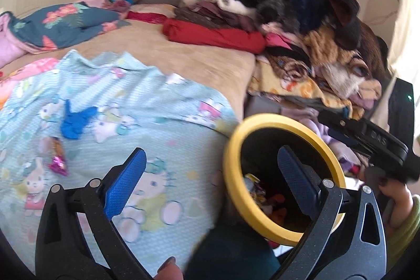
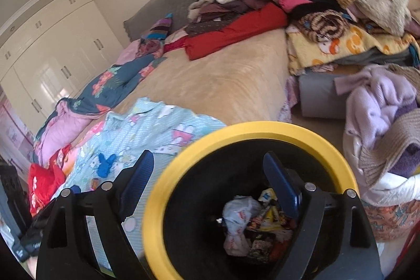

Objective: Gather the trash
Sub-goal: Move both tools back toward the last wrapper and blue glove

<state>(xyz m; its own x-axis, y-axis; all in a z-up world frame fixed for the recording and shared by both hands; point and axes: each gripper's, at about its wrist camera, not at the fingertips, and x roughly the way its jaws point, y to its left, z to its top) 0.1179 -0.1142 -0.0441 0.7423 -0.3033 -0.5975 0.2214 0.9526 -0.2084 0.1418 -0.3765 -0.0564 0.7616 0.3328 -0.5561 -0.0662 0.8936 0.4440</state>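
Note:
A black bin with a yellow rim (image 1: 231, 146) (image 2: 168, 169) stands beside the bed, holding wrappers and a white bag (image 2: 236, 211). My left gripper (image 1: 210, 175) is open and empty, straddling the bin's left rim. My right gripper (image 2: 210, 182) is open and empty, its right finger above the bin's mouth. On the light-blue cartoon blanket (image 1: 110, 96) lie a crumpled blue scrap (image 1: 76, 119) (image 2: 105, 164) and a shiny pink wrapper (image 1: 57, 161).
A tan bedspread (image 2: 223, 80) holds a floral quilt (image 1: 60, 22), a red cloth (image 1: 215, 35) and a tall heap of clothes (image 1: 302, 12). Lilac clothes (image 2: 380, 101) pile at the right. White wardrobes (image 2: 52, 43) stand behind.

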